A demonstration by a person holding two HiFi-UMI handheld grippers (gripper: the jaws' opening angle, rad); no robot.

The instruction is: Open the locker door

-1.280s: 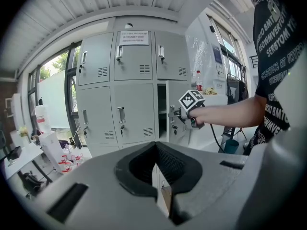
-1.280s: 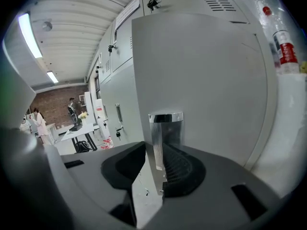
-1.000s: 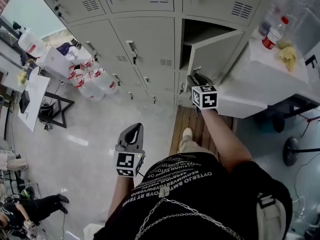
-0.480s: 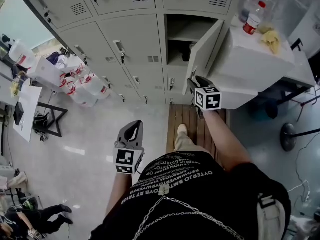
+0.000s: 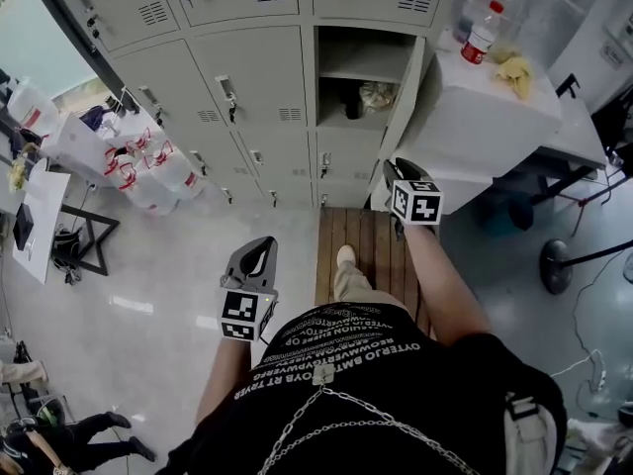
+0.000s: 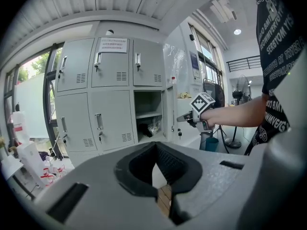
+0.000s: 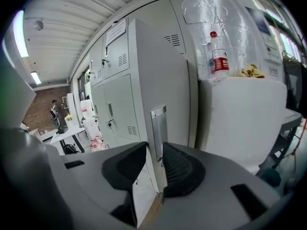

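**Locker door swung wide, right tongs closing on its edge**

The locker door [image 7: 168,80] stands wide open. From the head view it appears almost edge-on, turned out to the right of its compartment [image 5: 361,67] and lying close against the white table [image 5: 495,127] beside the lockers. The compartment is fully exposed, with a shelf and a dark object beside a crumpled bag [image 5: 377,95] on the floor of it.

The right gripper [image 7: 153,162] is at the door's free edge, just below the metal handle plate [image 7: 159,128]. Its jaws are closing with the thin edge of the door between them. The pads appear to meet both faces of the panel, though the wide-angle view makes firm contact hard to confirm.

The left gripper [image 5: 259,257] hangs low by the person's side over the floor, well apart from the lockers. Its jaws are drawn together with only a slit between the pads, and it holds nothing.

The person stands on a slatted wooden platform [image 5: 366,245] in front of the open locker. A bottle [image 5: 482,30] with a red cap sits on the table, and the neighbouring lockers are all closed.

By these pictures the opening is essentially done, since the door can swing little further before reaching the table. What remains is probably only to let go and draw the right gripper away.
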